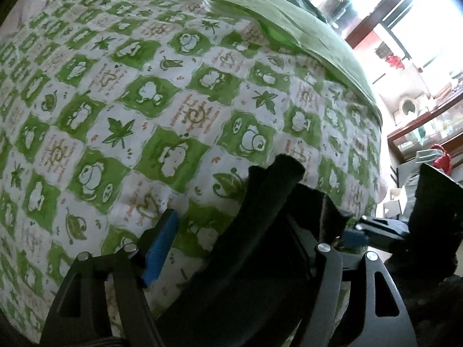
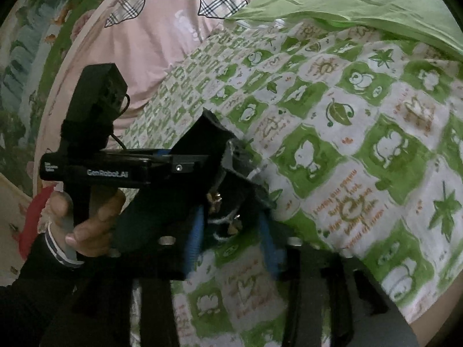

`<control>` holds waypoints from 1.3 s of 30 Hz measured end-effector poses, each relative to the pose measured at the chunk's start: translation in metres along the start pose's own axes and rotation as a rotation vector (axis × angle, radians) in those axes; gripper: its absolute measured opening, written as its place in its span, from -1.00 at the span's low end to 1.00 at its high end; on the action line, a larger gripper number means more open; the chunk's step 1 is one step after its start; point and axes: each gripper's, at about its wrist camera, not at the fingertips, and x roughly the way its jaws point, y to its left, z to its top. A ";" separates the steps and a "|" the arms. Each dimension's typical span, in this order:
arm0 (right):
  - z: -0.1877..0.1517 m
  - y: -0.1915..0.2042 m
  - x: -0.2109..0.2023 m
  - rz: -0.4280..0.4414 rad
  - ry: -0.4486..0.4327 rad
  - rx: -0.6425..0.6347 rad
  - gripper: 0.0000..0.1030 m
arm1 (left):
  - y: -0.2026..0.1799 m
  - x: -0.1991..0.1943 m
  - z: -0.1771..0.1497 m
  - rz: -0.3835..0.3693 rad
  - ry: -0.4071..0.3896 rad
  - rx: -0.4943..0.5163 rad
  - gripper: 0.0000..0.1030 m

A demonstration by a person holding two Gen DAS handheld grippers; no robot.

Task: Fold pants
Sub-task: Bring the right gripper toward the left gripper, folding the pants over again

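Observation:
The black pants [image 1: 277, 179] lie bunched on the bed between the fingers of my left gripper [image 1: 260, 231]. Its jaws stand wide and open; the left blue pad [image 1: 162, 243] is clear of the cloth, with bedspread showing in the gap. In the right wrist view the pants [image 2: 202, 138] rise as a dark fold, and a white drawstring [image 2: 228, 225] with metal tips hangs at the waist. My right gripper [image 2: 231, 240] has its blurred blue fingers a little apart around that waist part, with no pad pressing that I can see. A hand [image 2: 89, 219] holds the left gripper's handle.
A green-and-white patterned bedspread [image 1: 144, 101] covers the bed. A plain green sheet [image 1: 260, 8] lies along the far side, and a pink cloth with plaid hearts [image 2: 162, 29] is at the head. The bed's edge drops off at the right toward wooden shelves [image 1: 419, 133].

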 end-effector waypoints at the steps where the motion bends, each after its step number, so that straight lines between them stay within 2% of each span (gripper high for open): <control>1: 0.000 -0.001 0.002 0.009 0.008 0.004 -0.63 | -0.002 0.001 0.000 0.002 -0.004 0.012 0.36; 3: 0.000 -0.004 0.002 0.033 0.008 0.018 -0.68 | -0.008 0.000 -0.001 -0.012 -0.021 0.039 0.09; 4: -0.001 -0.004 0.001 0.034 0.006 0.011 -0.70 | -0.012 0.001 0.001 -0.037 -0.027 0.045 -0.31; 5: -0.001 -0.002 0.000 0.029 0.004 -0.007 -0.70 | -0.016 0.002 0.001 -0.080 -0.031 0.046 -0.63; 9: -0.001 0.005 -0.006 0.026 0.000 -0.046 -0.72 | -0.024 -0.009 -0.006 -0.061 -0.085 0.068 -0.78; 16: 0.004 0.028 -0.022 0.112 -0.027 -0.101 -0.72 | -0.022 -0.061 -0.030 -0.086 -0.228 0.043 -0.80; 22: 0.010 0.059 -0.032 0.276 -0.029 -0.137 -0.73 | -0.008 -0.103 -0.063 -0.081 -0.320 -0.009 -0.80; 25: 0.008 0.078 -0.032 0.332 -0.018 -0.176 -0.73 | 0.003 -0.123 -0.087 -0.076 -0.363 -0.039 -0.80; 30: -0.005 0.111 -0.023 0.410 0.030 -0.233 -0.73 | 0.016 -0.145 -0.120 -0.063 -0.407 -0.085 -0.80; 39: -0.032 0.151 0.022 0.501 0.166 -0.262 -0.73 | 0.052 -0.147 -0.178 -0.028 -0.426 -0.216 -0.80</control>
